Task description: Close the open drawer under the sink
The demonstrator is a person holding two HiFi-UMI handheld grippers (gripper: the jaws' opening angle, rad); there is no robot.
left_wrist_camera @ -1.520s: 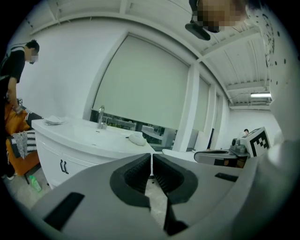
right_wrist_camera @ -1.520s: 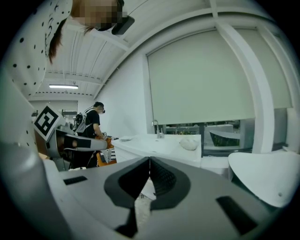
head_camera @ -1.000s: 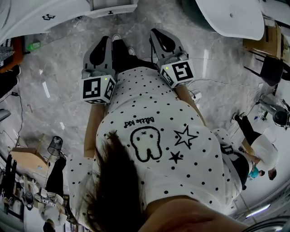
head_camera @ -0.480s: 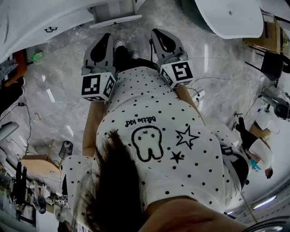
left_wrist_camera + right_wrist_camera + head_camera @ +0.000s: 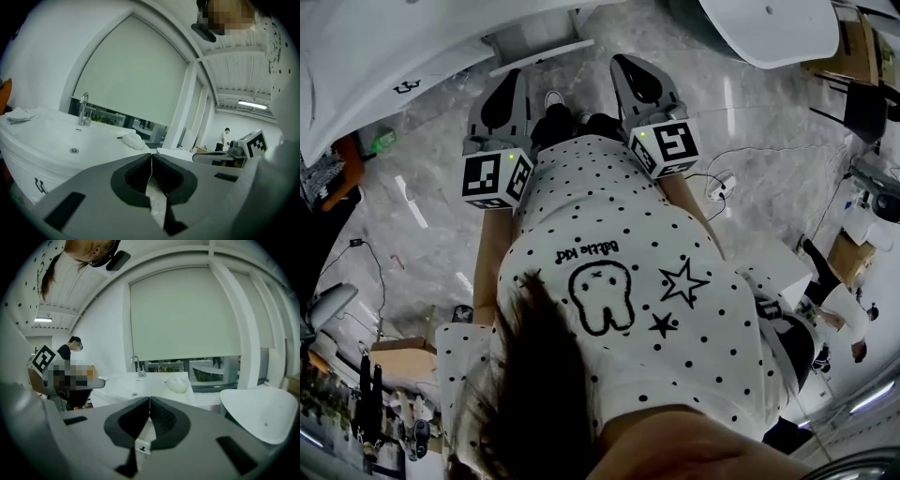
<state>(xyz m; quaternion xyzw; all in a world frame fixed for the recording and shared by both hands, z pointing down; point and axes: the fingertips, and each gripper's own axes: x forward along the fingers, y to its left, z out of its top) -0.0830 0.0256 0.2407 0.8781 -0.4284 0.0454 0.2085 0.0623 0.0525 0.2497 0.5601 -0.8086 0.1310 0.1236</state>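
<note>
Trouble would most likely come from an off-centre push. The drawer (image 5: 539,49) looks broad, and pressing on one end alone could skew it on its runners and jam it part-way. Its front also seems smooth, so closed fingers may skid off it, and too hard a shove could slam it. Both gripper views look over the sink (image 5: 42,136) rather than down at the drawer, which makes aiming harder.

The left gripper (image 5: 151,158) has just been closing, and its fingers now meet with nothing between them. The right gripper (image 5: 149,403) likewise has its fingers pressed together and holds nothing.

In the head view the drawer shows as a flat white slab that juts out from under the sink's pale body. It lies ahead of both grippers and apart from them, not yet pushed in. No handle can be made out.
</note>
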